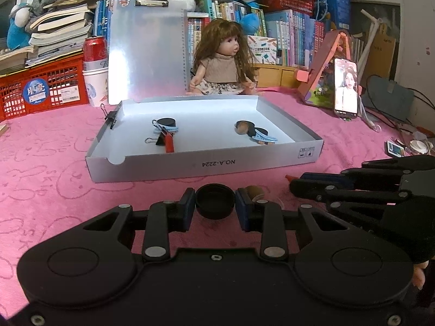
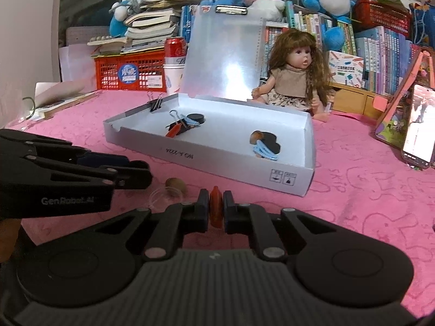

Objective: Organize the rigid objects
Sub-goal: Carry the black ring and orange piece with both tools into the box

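**Both hand-held grippers pinching small items in front of the white box**

The left hand-held gripper (image 1: pixel 215 205) pinches a black round cap (image 1: pixel 215 201) between its blue pads, low over the pink cloth (image 1: pixel 54 179) that covers the table. Just right of the cap lies a brown cork-like stopper (image 1: pixel 255 192) on the cloth.

The right hand-held gripper (image 2: pixel 216 208) is pressed together on a small orange-red piece (image 2: pixel 215 206), which stands upright between the pads with its pointed tip above them.

Beyond both grippers sits the shallow white box (image 1: pixel 206 163), its lid raised at the back. Inside, on the left, lie a black cap (image 1: pixel 166 122), a light blue hair clip (image 1: pixel 168 129), a binder clip (image 1: pixel 157 140) and a red piece (image 1: pixel 169 144), close together. On the right lie another brown stopper (image 1: pixel 241 128), dark caps and a second blue hair clip (image 1: pixel 262 137). A black binder clip (image 1: pixel 112 116) grips the box's left wall. A doll (image 1: pixel 221 62) sits behind the box.
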The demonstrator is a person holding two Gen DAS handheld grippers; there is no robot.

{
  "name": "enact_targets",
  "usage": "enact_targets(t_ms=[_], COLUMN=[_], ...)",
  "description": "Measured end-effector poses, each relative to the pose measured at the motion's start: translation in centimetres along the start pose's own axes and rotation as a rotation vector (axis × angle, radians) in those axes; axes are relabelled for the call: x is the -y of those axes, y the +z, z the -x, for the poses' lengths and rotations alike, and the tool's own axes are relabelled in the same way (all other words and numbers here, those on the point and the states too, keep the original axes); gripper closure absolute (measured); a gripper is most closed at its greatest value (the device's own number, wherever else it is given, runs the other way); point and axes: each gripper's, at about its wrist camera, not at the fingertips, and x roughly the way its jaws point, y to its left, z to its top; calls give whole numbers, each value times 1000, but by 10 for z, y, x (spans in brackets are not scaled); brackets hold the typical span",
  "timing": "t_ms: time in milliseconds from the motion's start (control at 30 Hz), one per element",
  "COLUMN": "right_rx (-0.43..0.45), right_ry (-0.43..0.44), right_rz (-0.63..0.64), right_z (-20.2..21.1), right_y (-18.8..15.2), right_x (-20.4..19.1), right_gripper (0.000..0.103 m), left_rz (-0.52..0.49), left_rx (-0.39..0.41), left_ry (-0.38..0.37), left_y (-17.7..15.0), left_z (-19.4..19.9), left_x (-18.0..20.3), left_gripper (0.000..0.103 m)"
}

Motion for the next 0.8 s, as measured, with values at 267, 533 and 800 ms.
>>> enact_targets(t_ms=[267, 533, 800], right_rx=[24, 39, 6], right_ry=[-18, -28, -14], right_rz=[-39, -90, -200], right_z=[2, -6, -34], right_y=[14, 35, 69], right_x=[11, 23, 46], right_gripper=[89, 89, 90], left_rz=[27, 29, 71], left_rx=[22, 53, 30], left_ry=[3, 23, 28], left_y=[20, 46, 82], left_z=[1, -6, -35], left_x=[-8, -14, -28], left_gripper=[72, 72, 72])
